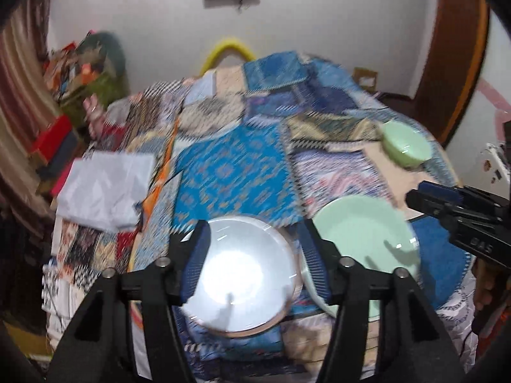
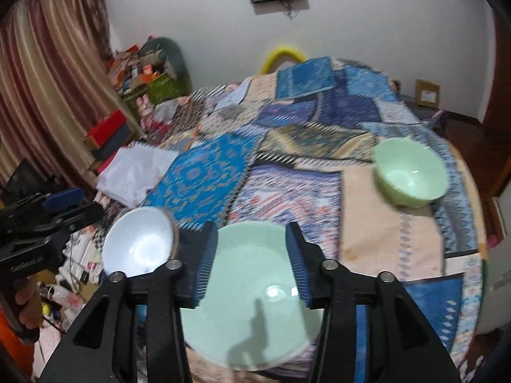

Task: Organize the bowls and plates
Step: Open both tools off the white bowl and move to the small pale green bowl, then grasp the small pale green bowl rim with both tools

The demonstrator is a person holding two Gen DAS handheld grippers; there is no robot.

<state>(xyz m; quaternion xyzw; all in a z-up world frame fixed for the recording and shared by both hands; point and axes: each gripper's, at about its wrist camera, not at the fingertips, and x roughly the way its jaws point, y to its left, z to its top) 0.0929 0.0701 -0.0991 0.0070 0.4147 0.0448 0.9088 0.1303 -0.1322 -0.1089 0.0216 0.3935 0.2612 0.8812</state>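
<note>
One white plate (image 1: 246, 274) lies between the left fingers, one green plate (image 2: 252, 290) between the right fingers, one green bowl (image 2: 410, 175) far beyond them.

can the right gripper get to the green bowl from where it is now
Probably yes. The green bowl sits upright on the quilt, beyond and to the right of the right gripper. Its jaws are open with nothing between them, and only bare quilt lies along the way; the green plate stays below.
</note>
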